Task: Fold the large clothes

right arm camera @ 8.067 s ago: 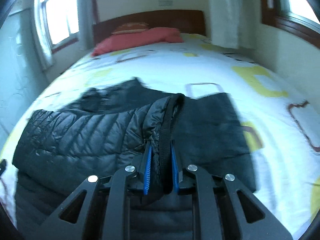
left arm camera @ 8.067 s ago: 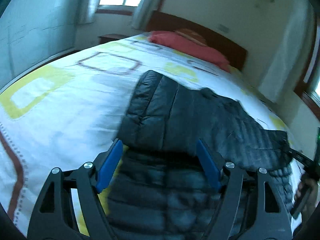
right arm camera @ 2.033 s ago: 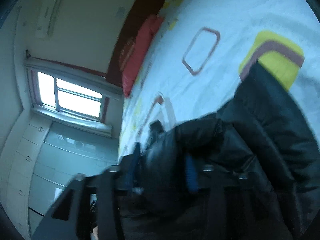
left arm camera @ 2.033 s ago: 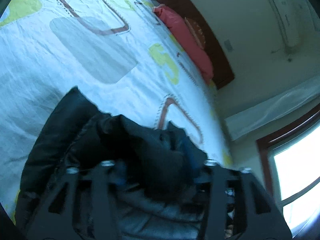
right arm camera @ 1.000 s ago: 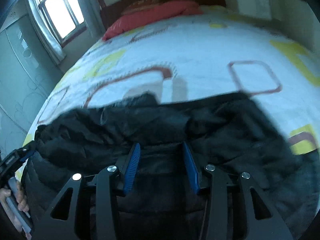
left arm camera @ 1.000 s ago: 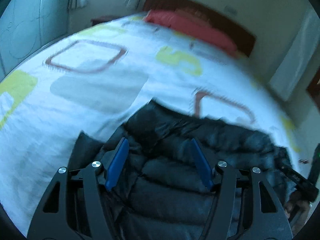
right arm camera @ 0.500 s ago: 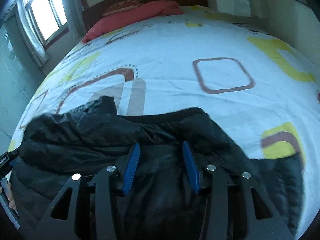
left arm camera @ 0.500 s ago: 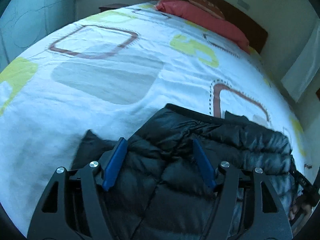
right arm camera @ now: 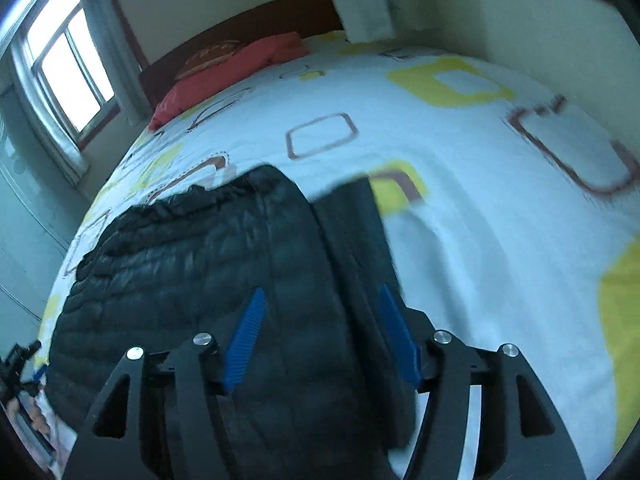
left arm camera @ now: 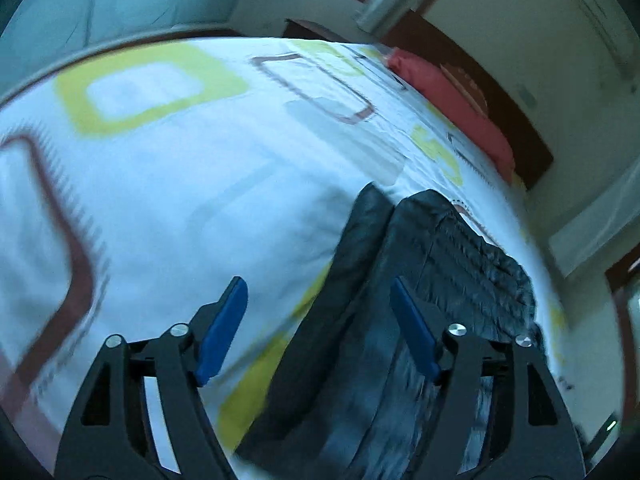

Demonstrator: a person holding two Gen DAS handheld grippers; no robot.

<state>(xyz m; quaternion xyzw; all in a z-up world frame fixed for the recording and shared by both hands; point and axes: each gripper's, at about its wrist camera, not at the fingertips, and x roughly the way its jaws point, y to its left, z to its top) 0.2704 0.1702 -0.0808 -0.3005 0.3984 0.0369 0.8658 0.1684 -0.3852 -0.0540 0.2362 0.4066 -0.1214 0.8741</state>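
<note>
Left wrist view: the left gripper (left arm camera: 316,322) tilts down over the jacket's left edge, jaws just widened and apart, pressing nothing; bedspread (left arm camera: 180,200) shows between them. In the right wrist view the right gripper (right arm camera: 324,336) hangs over the jacket's right edge, its jaws also just spread and clear of the cloth. Red pillows (right arm camera: 236,68) lie by the headboard (a window (right arm camera: 68,68) glows beside it). The black quilted jacket (right arm camera: 192,260) lies folded on the bed, puffy, its layers stacked.
</note>
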